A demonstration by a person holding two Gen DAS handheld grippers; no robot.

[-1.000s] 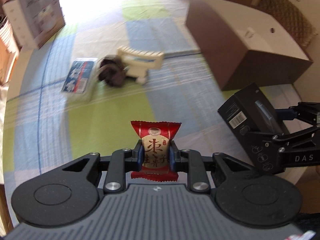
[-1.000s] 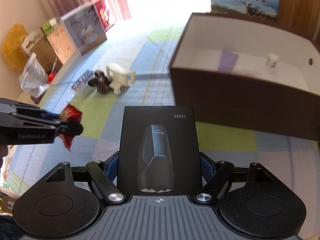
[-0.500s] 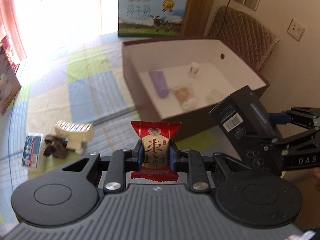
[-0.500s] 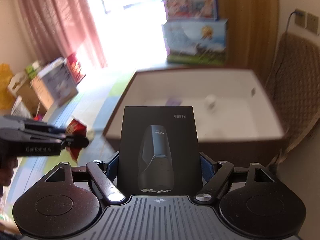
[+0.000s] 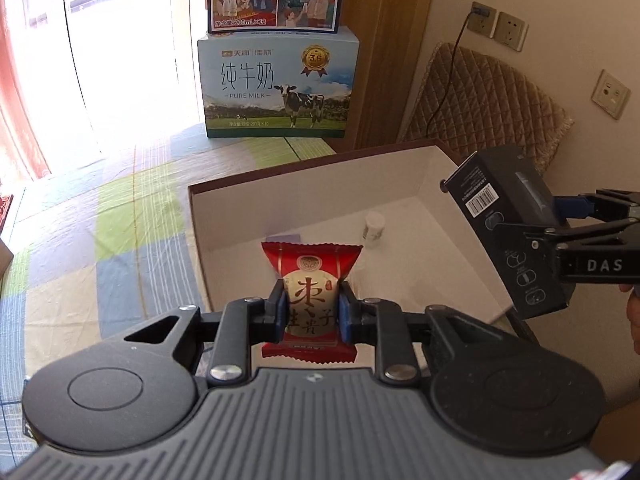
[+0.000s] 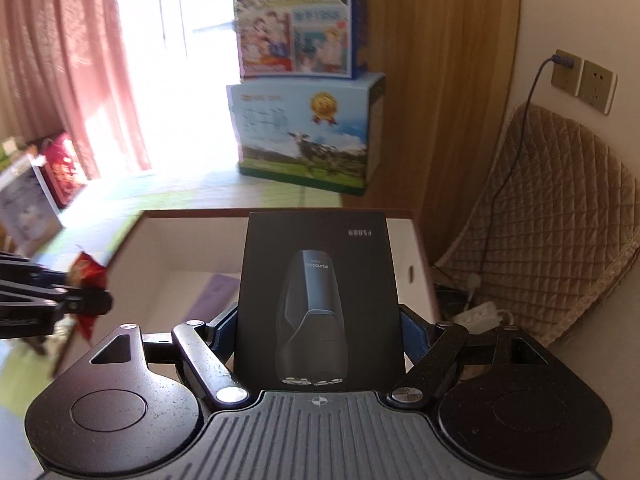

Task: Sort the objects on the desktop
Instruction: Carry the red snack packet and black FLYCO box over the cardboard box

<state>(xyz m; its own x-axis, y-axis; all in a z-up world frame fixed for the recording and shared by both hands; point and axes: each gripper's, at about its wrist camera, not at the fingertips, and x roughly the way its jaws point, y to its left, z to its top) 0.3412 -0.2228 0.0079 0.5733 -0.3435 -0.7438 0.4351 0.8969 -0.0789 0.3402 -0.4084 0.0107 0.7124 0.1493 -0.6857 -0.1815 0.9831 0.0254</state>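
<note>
My left tongs (image 5: pixel 311 314) clamp the red snack packet (image 5: pixel 311 300) above the open box (image 5: pixel 304 184); my right tongs (image 6: pixel 319 334), at three o'clock, clamp the black shaver box (image 6: pixel 318 300)

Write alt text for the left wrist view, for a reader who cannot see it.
The left gripper is shut on a red snack packet, held above an open brown box with a white interior. At right, the right gripper grips a black shaver box over the same box, where a small white bottle stands. Milk cartons sit behind.
</note>
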